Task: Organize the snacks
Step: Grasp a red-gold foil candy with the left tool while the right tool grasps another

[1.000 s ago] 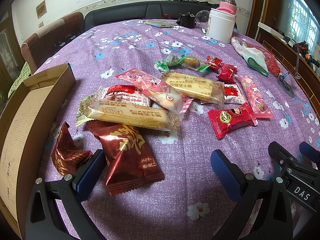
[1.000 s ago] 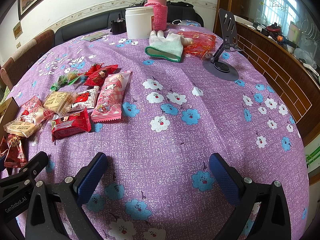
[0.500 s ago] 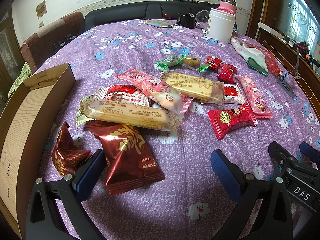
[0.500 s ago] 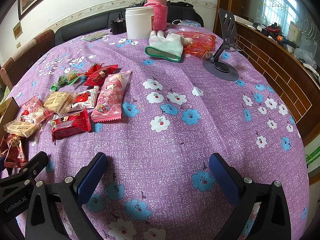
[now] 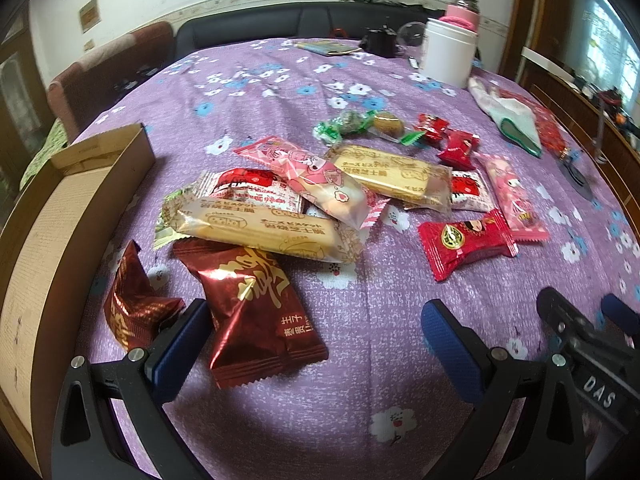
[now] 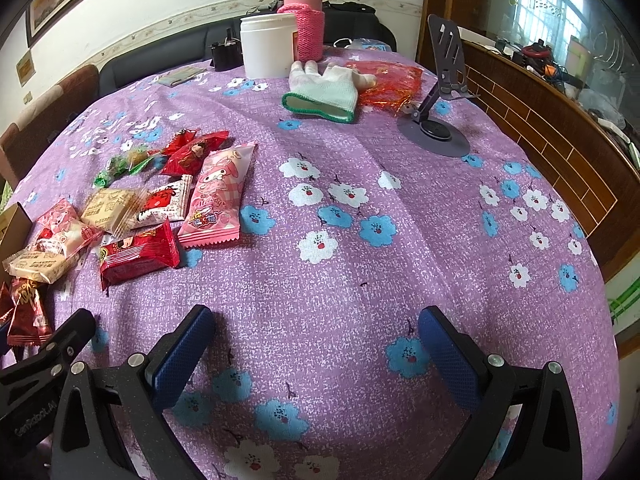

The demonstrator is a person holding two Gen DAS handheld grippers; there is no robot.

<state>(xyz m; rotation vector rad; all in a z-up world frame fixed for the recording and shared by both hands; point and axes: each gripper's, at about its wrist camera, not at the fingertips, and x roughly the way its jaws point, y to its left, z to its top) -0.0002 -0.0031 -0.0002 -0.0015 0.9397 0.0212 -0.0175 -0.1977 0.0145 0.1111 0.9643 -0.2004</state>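
Note:
Several wrapped snacks lie in a loose pile on the purple flowered tablecloth [image 5: 360, 312]. A dark red foil pack [image 5: 256, 308] lies nearest, just ahead of my left gripper [image 5: 316, 340], which is open and empty. Behind it are a long biscuit pack [image 5: 264, 232], a pink pack [image 5: 316, 180] and a bright red pack [image 5: 464, 244]. An open cardboard box [image 5: 44, 216] stands at the left. My right gripper [image 6: 316, 344] is open and empty over bare cloth, right of the snacks; the bright red pack [image 6: 138, 252] and a pink pack [image 6: 218, 196] show there.
A white jar [image 6: 268, 46], a pink-sleeved bottle [image 6: 304, 20], a glove [image 6: 324, 90], a red bag [image 6: 390, 80] and a grey phone stand [image 6: 436, 128] sit at the far side. The right gripper's body [image 5: 592, 356] shows at the lower right of the left wrist view.
The left wrist view has shifted slightly and is a little blurred, so the left gripper has moved a touch. The right gripper and the snacks have not moved.

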